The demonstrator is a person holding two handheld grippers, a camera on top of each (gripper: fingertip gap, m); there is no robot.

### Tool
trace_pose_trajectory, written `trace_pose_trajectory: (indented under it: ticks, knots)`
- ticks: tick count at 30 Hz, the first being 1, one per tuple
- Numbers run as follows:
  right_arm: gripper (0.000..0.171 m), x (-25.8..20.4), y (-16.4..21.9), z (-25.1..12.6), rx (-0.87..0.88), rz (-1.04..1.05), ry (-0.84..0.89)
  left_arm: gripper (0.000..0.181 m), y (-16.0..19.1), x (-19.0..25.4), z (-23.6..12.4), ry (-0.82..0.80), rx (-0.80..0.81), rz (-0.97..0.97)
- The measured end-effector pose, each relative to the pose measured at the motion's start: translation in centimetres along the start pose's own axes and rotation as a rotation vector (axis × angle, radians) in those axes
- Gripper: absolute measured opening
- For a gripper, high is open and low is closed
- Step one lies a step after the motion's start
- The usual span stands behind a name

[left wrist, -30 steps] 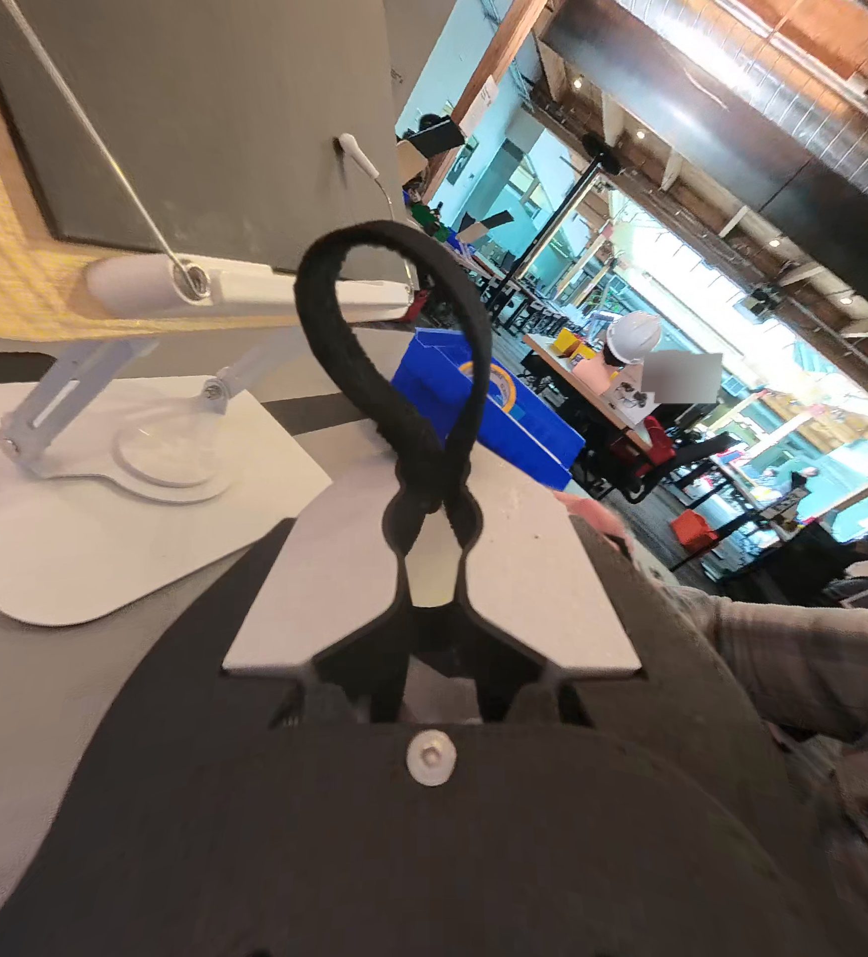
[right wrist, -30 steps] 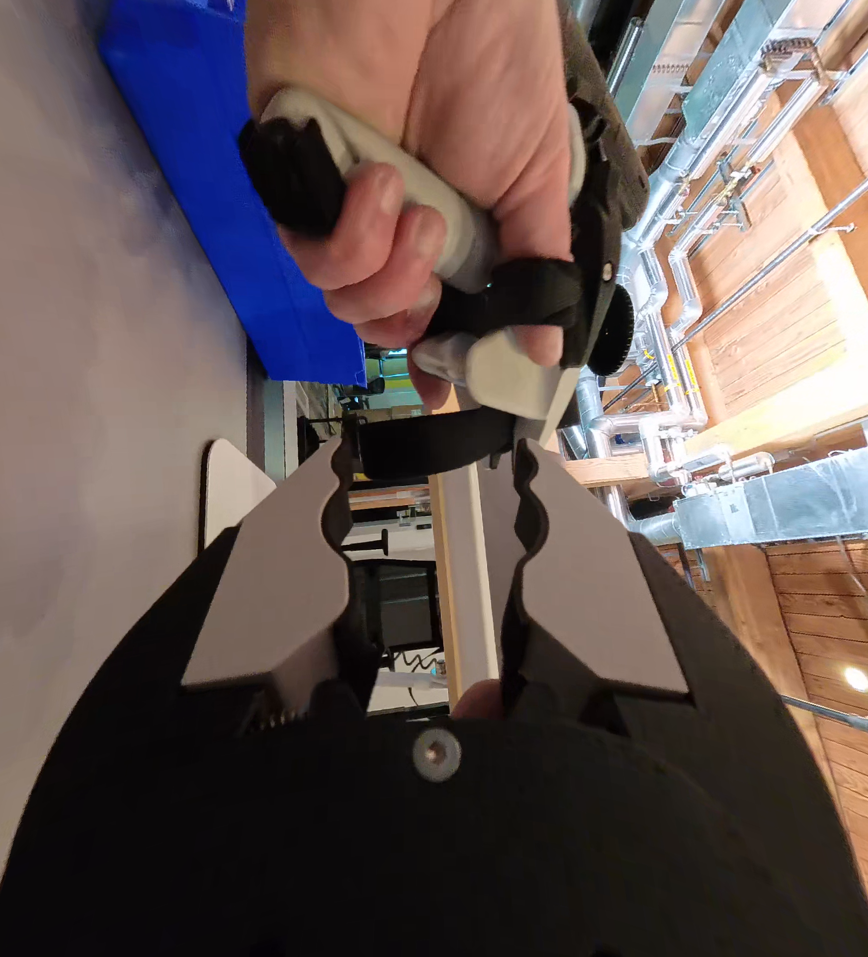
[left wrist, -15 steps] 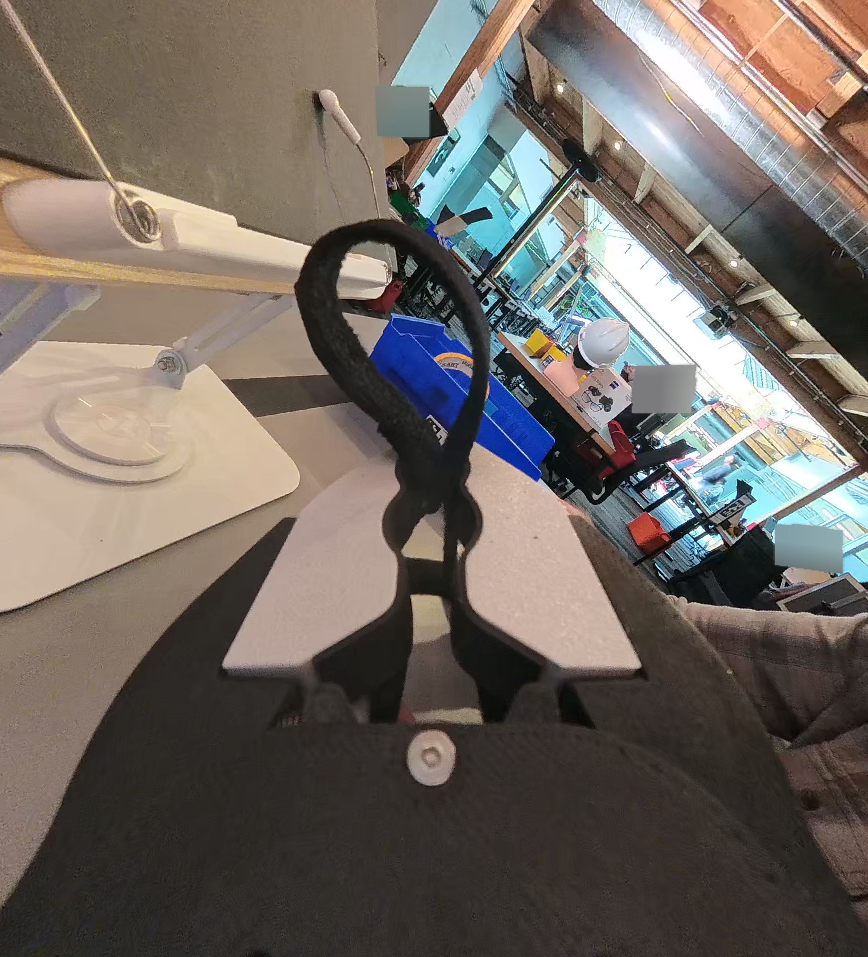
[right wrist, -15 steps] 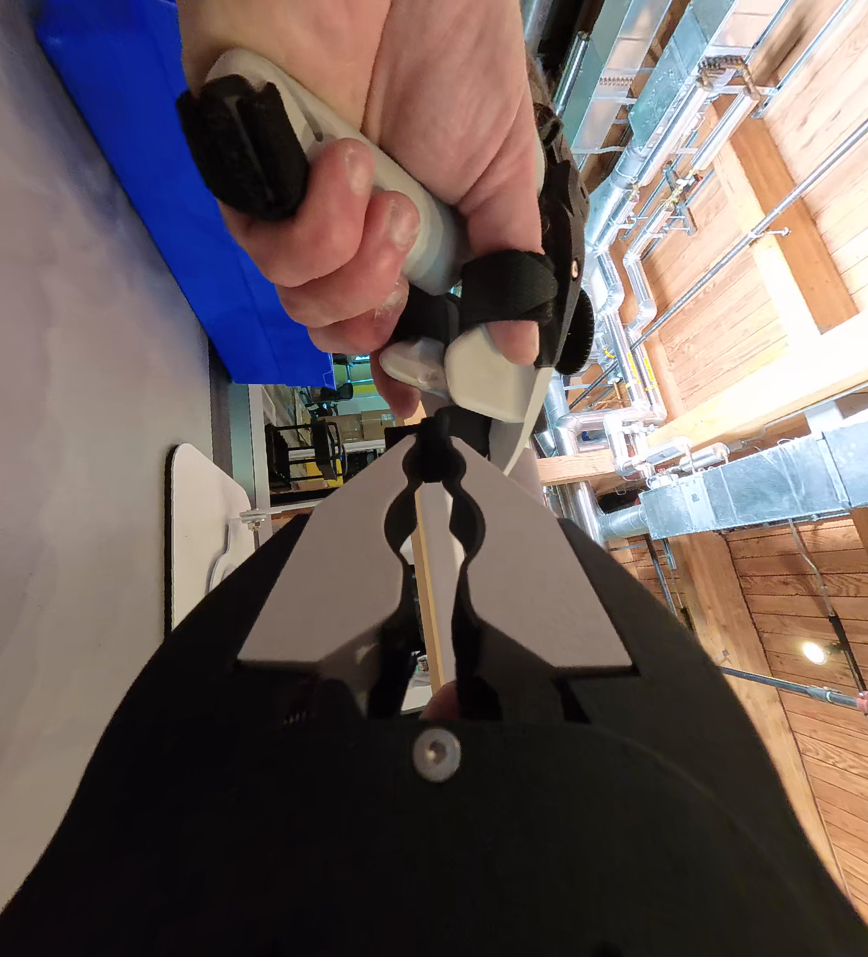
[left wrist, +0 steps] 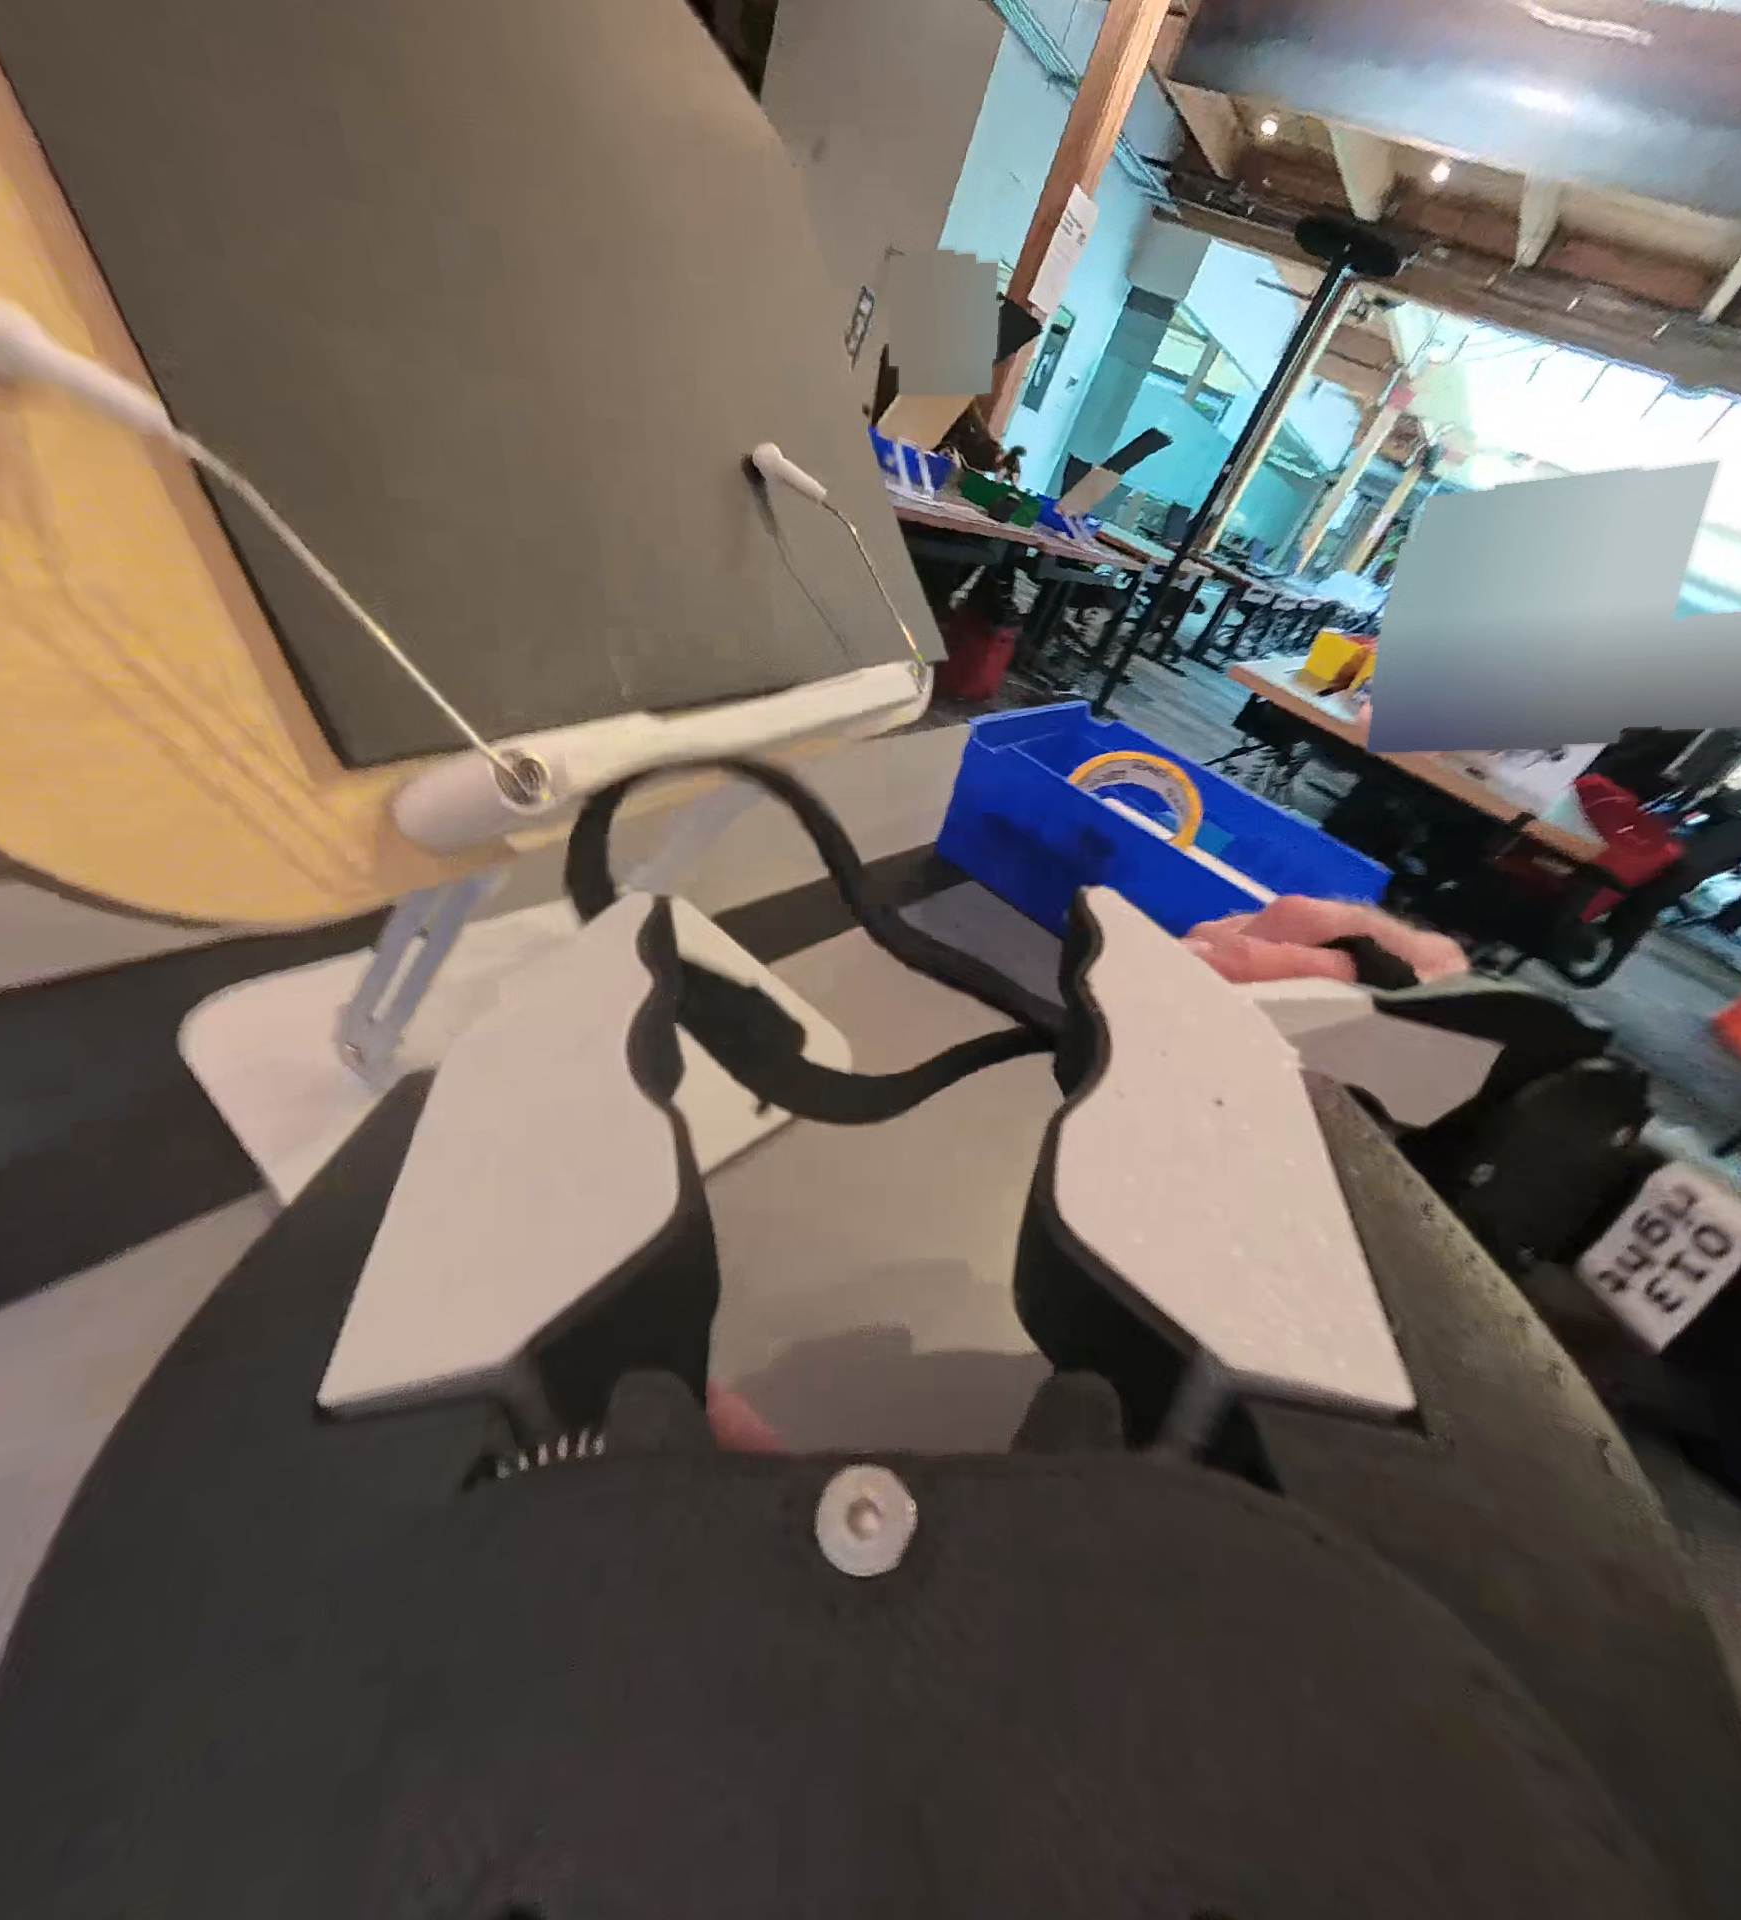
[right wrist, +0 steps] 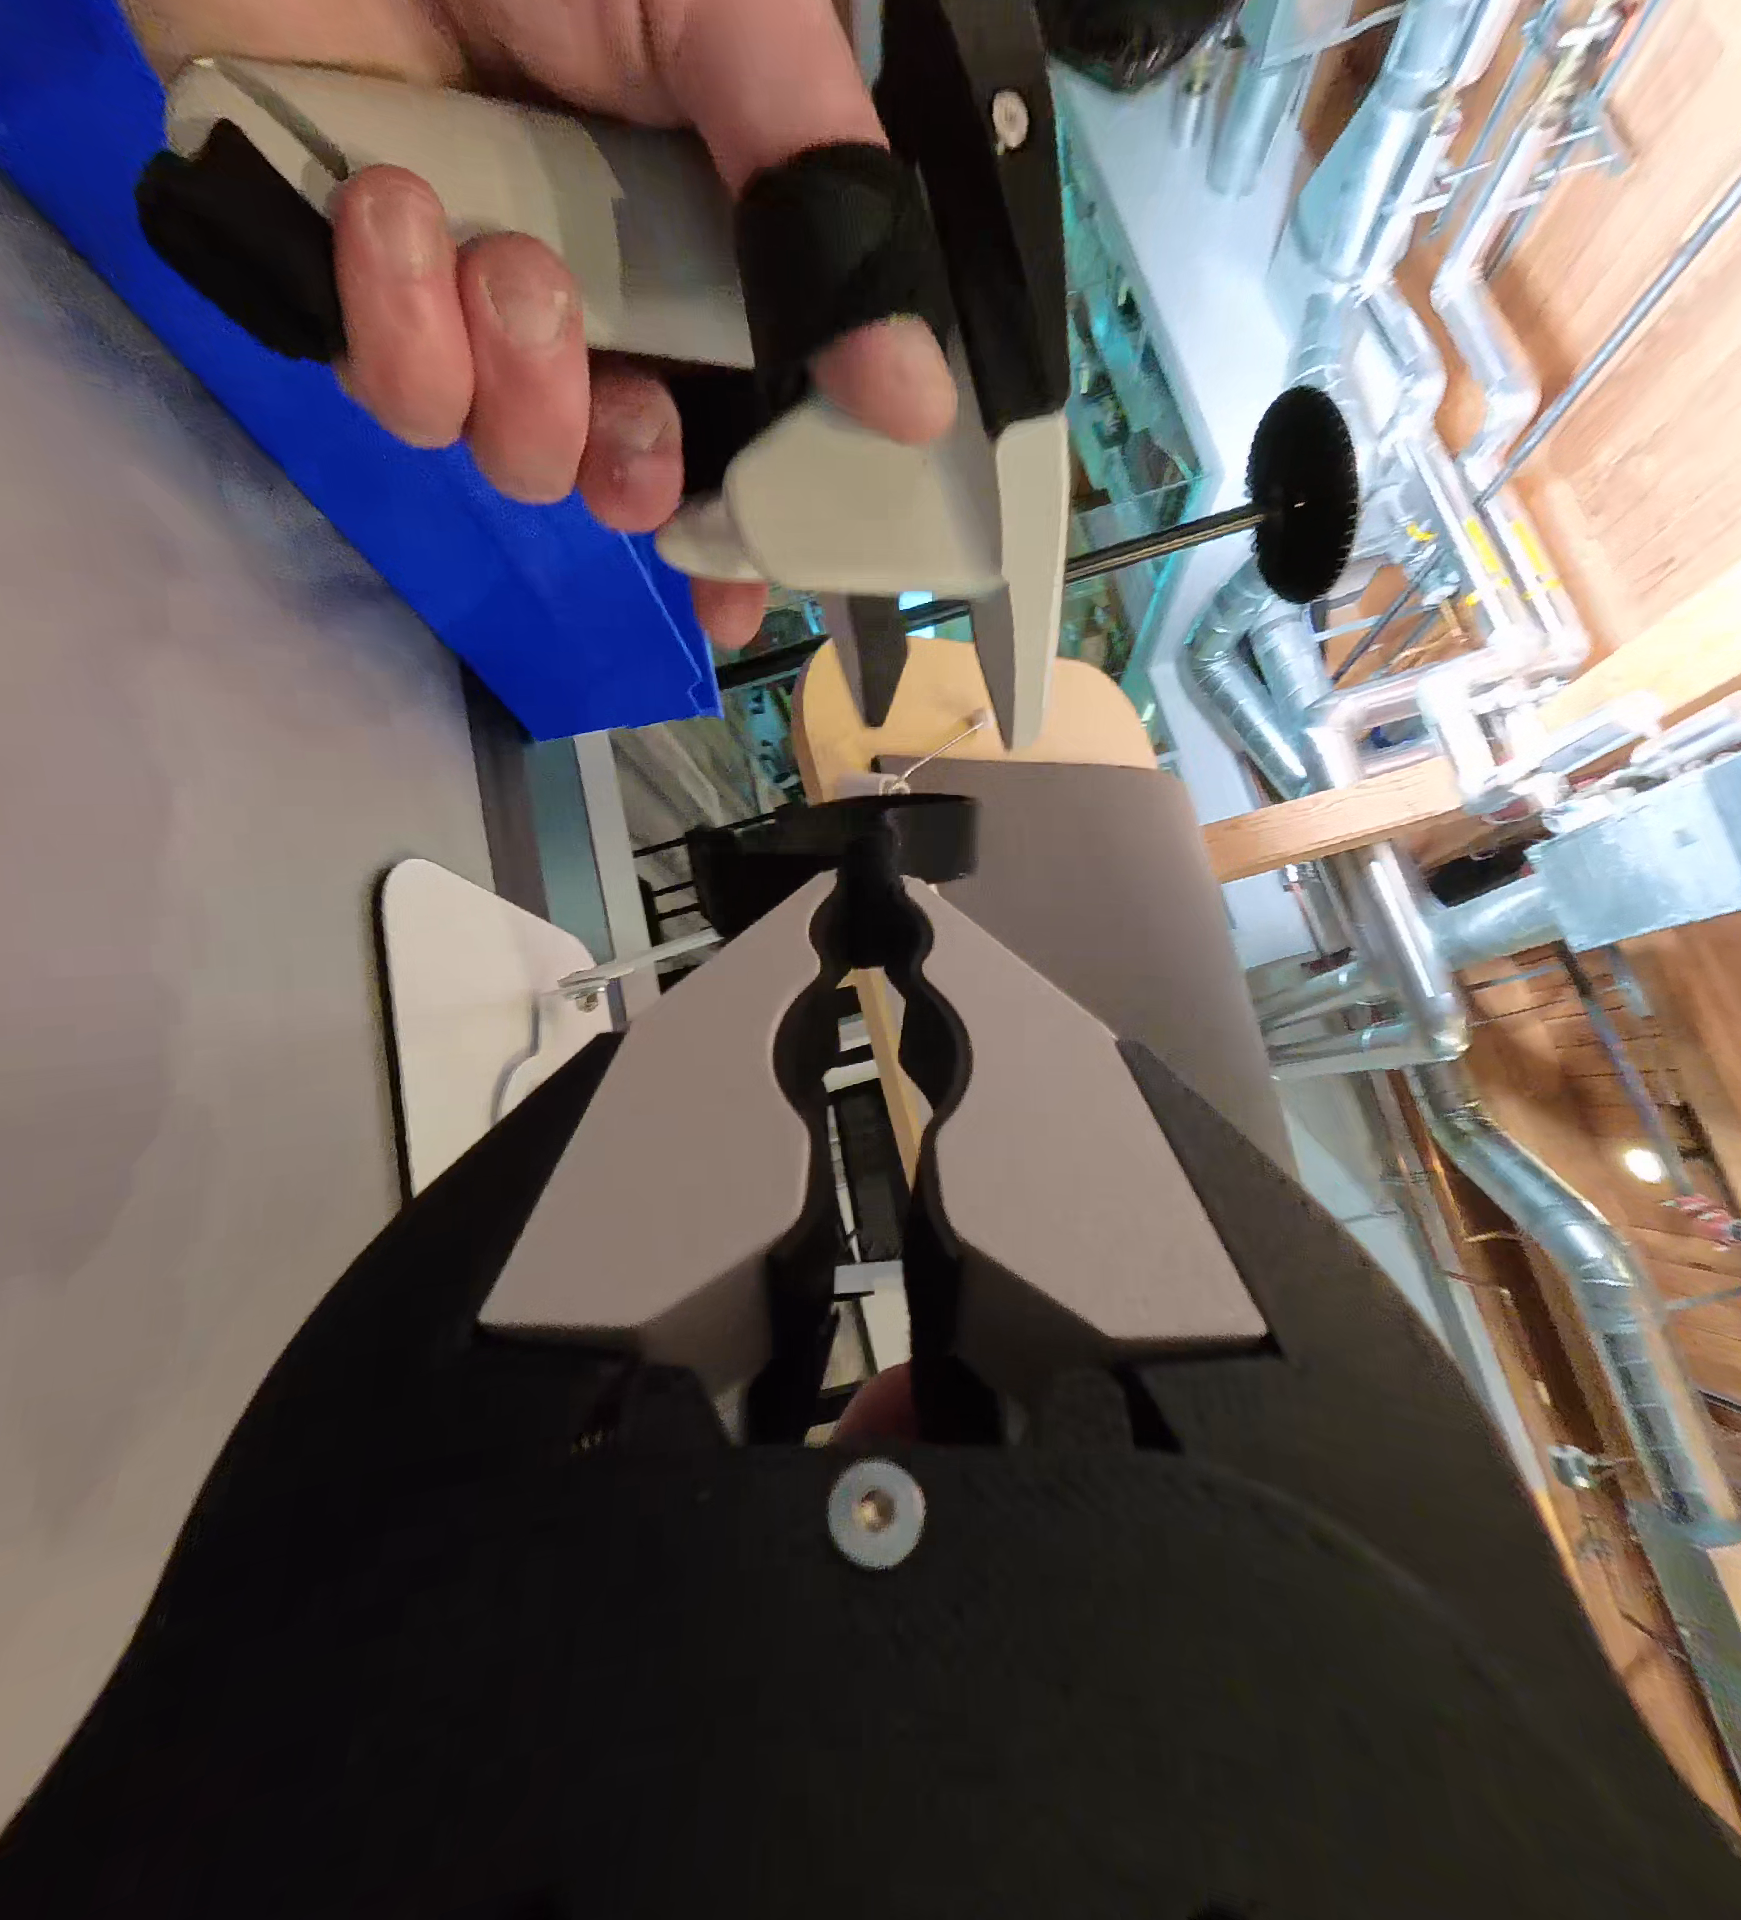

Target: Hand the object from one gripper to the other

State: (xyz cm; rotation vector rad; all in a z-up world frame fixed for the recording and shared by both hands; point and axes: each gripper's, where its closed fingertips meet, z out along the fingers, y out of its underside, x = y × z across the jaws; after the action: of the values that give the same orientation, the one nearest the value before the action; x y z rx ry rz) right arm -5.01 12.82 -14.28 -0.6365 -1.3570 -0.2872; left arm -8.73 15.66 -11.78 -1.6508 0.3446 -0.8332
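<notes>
Right wrist view: fuzzy black strap loop [right wrist: 887, 831] pinched at the right gripper [right wrist: 871, 894] tips.
Left gripper [left wrist: 871, 935] spread wide, strap [left wrist: 835, 1081] sagging between its scalloped fingers.

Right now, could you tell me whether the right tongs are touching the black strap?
Touching. The right wrist view shows the right tongs shut, with the black strap pinched between their tips.
</notes>
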Motion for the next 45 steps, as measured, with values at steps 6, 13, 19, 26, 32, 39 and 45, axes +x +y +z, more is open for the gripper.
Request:
trace_pose_trajectory:
  ticks: [6,13,19,26,32,39,45]
  knots:
    - [0.001,0.3,0.6,-0.4,0.005,0.135,-0.166,0.066,-1.1,0.2,-0.6,-0.114,0.020,0.337]
    - [0.001,2.6,2.2,-2.0,-0.017,0.270,-0.296,0.055,-0.6,0.4,-0.3,-0.188,0.026,0.532]
    - [0.001,8.2,7.2,-4.5,-0.139,0.347,-0.247,0.050,0.4,0.8,0.1,-0.206,0.019,0.645]
    - [0.001,16.3,16.9,-10.3,-0.431,0.370,-0.006,0.046,2.1,0.3,0.8,-0.221,-0.024,0.727]
    - [0.002,18.3,25.2,-15.8,-0.686,0.483,0.091,0.045,3.5,-0.4,1.3,-0.238,-0.059,0.792]
    - [0.002,14.8,32.9,-20.5,-0.930,0.696,0.047,0.045,4.2,-0.8,1.5,-0.241,-0.075,0.802]
    - [0.001,9.9,37.3,-21.4,-1.026,0.864,-0.010,0.045,4.8,-0.9,1.7,-0.234,-0.093,0.814]
